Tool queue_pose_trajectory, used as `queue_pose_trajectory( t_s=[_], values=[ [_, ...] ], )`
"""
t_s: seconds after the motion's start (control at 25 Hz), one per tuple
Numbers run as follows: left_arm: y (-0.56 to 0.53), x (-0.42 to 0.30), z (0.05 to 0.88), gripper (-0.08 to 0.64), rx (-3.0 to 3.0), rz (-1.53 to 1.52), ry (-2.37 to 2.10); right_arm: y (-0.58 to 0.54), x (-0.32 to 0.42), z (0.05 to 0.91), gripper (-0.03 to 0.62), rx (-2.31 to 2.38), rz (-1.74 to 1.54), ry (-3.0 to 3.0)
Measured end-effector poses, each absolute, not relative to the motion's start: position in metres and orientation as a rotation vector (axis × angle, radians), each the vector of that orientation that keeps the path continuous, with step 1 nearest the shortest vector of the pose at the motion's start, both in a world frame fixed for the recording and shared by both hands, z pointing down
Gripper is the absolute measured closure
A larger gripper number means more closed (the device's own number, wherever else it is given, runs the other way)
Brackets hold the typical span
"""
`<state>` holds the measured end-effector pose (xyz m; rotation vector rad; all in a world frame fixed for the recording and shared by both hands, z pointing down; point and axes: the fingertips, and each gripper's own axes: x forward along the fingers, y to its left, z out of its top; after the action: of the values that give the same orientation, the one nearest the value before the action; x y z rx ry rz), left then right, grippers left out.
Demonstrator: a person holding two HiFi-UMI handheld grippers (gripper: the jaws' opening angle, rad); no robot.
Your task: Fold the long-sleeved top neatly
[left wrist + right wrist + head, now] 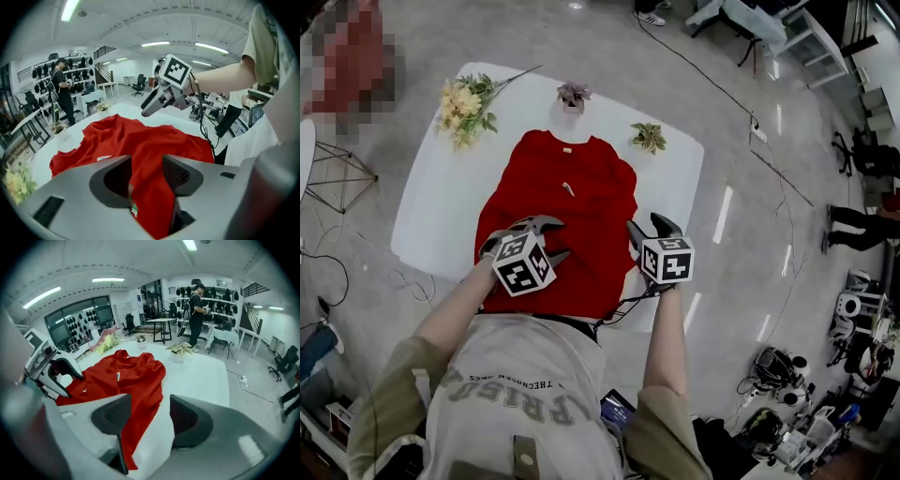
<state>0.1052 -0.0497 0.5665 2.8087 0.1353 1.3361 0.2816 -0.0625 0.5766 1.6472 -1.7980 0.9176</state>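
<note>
We hold the left claw (pixel 562 238) and right claw (pixel 643 222) spread, seemingly pinching nothing, over the near hem corners of the red top (pixel 572 202), which lies ahead of both on the surface (pixel 441 202), positioned, we judge, for an even fold.

**Little print we can read**

We make out only big upside-down letters on the person's grey shirt (pixel 525 398) — seemingly "PRIS", the rest lost in folds. The white tag (pixel 568 188) on the red top (pixel 581 225) is too small to read.
</note>
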Motion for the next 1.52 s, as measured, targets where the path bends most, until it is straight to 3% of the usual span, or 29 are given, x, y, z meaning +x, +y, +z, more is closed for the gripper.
queue_pose_trajectory(
  t_s=[0.08, 0.24, 0.32, 0.4, 0.72, 1.08, 1.16, 1.28, 1.52],
  values=[
    [-0.057, 0.114, 0.570, 0.356, 2.783, 1.354, 0.074, -0.080, 0.290, 0.593, 0.349, 1.591, 0.950, -1.822],
    [-0.076, 0.122, 0.575, 0.356, 2.736, 1.385, -0.056, -0.096, 0.293, 0.625, 0.436, 1.453, 1.000, -1.853],
    [-0.087, 0.123, 0.576, 0.356, 2.721, 1.399, -0.120, -0.095, 0.291, 0.631, 0.511, 1.408, 1.020, -1.879],
    [-0.102, 0.125, 0.576, 0.357, 2.724, 1.424, -0.178, -0.092, 0.292, 0.628, 0.537, 1.427, 1.063, -1.920],
    [-0.177, 0.178, 0.567, 0.357, 2.877, 1.517, -0.223, -0.079, 0.318, 0.613, 0.574, 1.761, 1.410, -1.931],
    [-0.203, 0.285, 0.606, 0.360, 3.171, 1.772, 0.337, -0.079, 0.314, 0.611, 0.575, 1.755, 1.288, -1.802],
    [-0.197, 0.291, 0.619, 0.394, 3.214, 1.865, 0.514, -0.079, 0.312, 0.609, 0.575, 1.755, 1.275, -1.788],
    [-0.198, 0.296, 0.627, 0.511, 3.265, 1.855, 0.584, -0.077, 0.314, 0.608, 0.575, 1.764, 1.279, -1.760],
    [-0.234, 0.291, 0.627, 0.525, 3.187, 1.605, 0.306, -0.076, 0.321, 0.611, 0.575, 1.870, 1.360, -1.674]
  ],
)
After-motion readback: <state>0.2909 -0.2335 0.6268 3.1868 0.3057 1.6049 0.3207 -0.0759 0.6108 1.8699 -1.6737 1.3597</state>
